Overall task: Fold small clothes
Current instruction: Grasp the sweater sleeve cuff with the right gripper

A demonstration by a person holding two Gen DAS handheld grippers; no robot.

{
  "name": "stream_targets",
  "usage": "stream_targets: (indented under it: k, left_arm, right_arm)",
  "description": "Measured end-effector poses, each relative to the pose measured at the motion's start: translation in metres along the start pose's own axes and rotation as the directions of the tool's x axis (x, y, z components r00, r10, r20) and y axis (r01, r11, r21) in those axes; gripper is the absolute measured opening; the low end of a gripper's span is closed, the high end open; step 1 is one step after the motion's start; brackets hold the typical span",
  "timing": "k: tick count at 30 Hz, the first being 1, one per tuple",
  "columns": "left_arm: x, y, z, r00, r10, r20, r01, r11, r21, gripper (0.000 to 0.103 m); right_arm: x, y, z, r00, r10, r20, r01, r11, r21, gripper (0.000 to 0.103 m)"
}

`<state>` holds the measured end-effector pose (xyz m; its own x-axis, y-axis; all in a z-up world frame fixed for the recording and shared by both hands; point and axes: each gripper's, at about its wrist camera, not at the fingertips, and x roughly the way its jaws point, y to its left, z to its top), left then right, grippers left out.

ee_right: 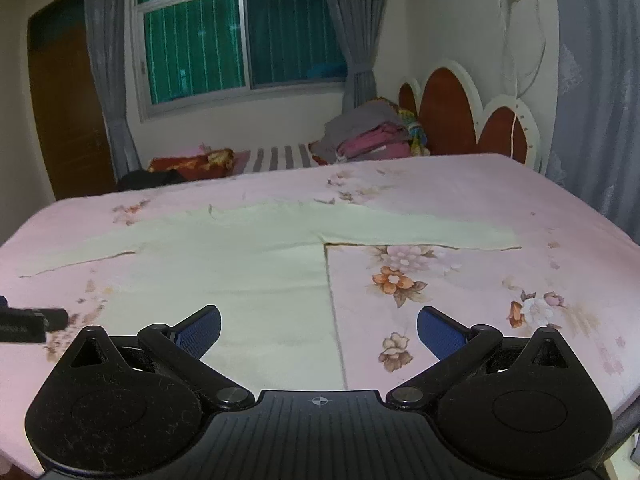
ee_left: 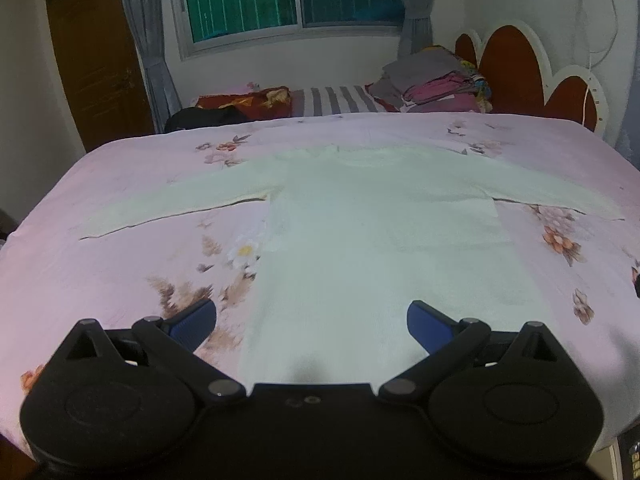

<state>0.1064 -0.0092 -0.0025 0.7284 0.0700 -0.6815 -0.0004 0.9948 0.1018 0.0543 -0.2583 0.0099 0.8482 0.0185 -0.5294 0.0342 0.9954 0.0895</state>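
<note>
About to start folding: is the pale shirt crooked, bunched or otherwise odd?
Nothing stands out. The pale long-sleeved shirt lies flat on the pink floral bedsheet, both sleeves spread out sideways; the left tool and right tool are open, holding nothing.
</note>
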Motion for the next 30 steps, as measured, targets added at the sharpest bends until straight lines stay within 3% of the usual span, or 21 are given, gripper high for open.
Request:
stream_targets:
  k: [4, 11, 16, 27, 28, 29, 30]
  left_arm:
    - [0.030, -0.012, 0.020, 1.000, 0.002, -0.012, -0.002, 1.000, 0.000, 0.101]
    - [0.081, -0.025, 0.052, 0.999, -0.020, -0.043, 0.018, 0.998, -0.053, 0.101]
    - [0.118, -0.036, 0.068, 0.999, 0.007, -0.049, -0.010, 0.998, -0.056, 0.099]
    - [0.177, -0.057, 0.087, 0.997, 0.040, -0.062, -0.042, 0.999, -0.028, 0.092]
    - [0.181, -0.059, 0.088, 0.997, 0.043, -0.065, -0.045, 0.999, -0.023, 0.092]
    - [0.184, -0.061, 0.090, 0.997, 0.047, -0.066, -0.048, 0.999, -0.019, 0.092]
    - [0.187, -0.063, 0.091, 0.996, 0.054, -0.068, -0.055, 0.998, -0.016, 0.092]
  right_arm:
    - [0.033, -0.021, 0.009, 1.000, 0.005, -0.016, -0.005, 1.000, 0.019, 0.103]
    - [0.097, -0.063, 0.032, 0.998, -0.054, -0.026, 0.055, 0.998, 0.027, 0.103]
    - [0.143, -0.109, 0.050, 0.995, -0.082, -0.052, 0.087, 0.992, 0.092, 0.103]
    - [0.238, -0.201, 0.061, 0.970, -0.207, -0.126, 0.225, 0.963, 0.146, 0.102]
    - [0.246, -0.211, 0.060, 0.967, -0.215, -0.138, 0.237, 0.958, 0.165, 0.099]
    - [0.253, -0.220, 0.059, 0.963, -0.219, -0.157, 0.246, 0.952, 0.183, 0.079]
    - [0.261, -0.230, 0.057, 0.958, -0.219, -0.185, 0.256, 0.944, 0.207, 0.068]
